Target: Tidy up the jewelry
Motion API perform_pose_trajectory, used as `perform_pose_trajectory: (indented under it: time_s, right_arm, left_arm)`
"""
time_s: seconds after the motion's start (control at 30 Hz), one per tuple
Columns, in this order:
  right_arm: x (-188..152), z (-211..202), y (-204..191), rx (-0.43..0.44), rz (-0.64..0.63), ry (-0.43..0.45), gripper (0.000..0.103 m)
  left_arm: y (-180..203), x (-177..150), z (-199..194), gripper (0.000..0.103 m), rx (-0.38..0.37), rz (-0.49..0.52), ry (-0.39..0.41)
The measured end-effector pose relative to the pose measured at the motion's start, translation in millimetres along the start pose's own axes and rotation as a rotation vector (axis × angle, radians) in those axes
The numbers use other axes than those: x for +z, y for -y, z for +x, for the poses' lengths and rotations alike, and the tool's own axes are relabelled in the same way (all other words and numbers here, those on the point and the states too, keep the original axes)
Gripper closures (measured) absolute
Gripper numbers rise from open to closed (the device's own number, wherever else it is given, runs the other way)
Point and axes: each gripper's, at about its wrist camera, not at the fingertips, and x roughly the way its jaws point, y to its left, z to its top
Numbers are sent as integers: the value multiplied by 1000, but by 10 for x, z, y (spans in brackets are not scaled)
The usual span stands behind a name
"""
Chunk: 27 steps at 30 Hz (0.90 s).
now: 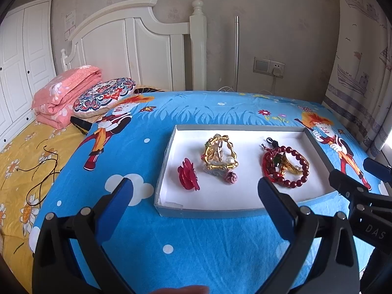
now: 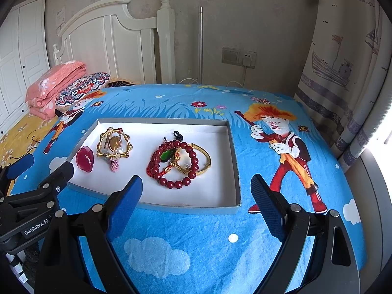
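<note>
A: Jewelry first: where is it, and what are the grippers doing about it?

B: The left gripper (image 1: 196,188) is spread wide and holds nothing, hanging over the near edge of the tray (image 1: 245,129). The right gripper (image 2: 197,186) is just as wide and bare, at about 4 o'clock of the tray. Jaws that far apart suit a loose, lumpy pick, I'd judge.

A: And beyond them?

B: Every piece I can see lies inside that white, shallow tray, which sits on the blue cartoon blanket (image 2: 186,223) on the bed. At 9 o'clock in the tray is a red flower piece (image 1: 188,175), alone. Toward the centre lies a gold bamboo-style bangle (image 1: 220,153) with a pink knot charm (image 1: 230,177) touching its near side. At 3 o'clock, a red bead bracelet (image 2: 188,169), a gold bangle (image 2: 204,161) and a green pendant on red cord (image 2: 166,156) overlap in one heap.

A: Sorted or not?

B: It fits both: pieces gathered into the tray and done, or a heap awaiting separation. The walls keep beads from rolling off the soft bedding.
</note>
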Motion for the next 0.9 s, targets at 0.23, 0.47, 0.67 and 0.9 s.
perform_pose_trajectory:
  time_s: [0.23, 0.47, 0.67, 0.9]
  right_arm:
    - [-37, 7, -25, -5, -11, -15, 19]
    - [-97, 54, -5, -10, -7, -36, 19]
    - [-91, 33, 7, -12, -5, -27, 19]
    - [-97, 30, 17, -14, -1, -29, 19]
  left_arm:
    - [-2, -33, 24, 4, 0, 0, -5]
    - [-15, -54, 18, 4, 2, 1, -7]
    - [-13, -64, 32, 4, -1, 1, -15]
    - [57, -100, 90, 4, -2, 24, -59]
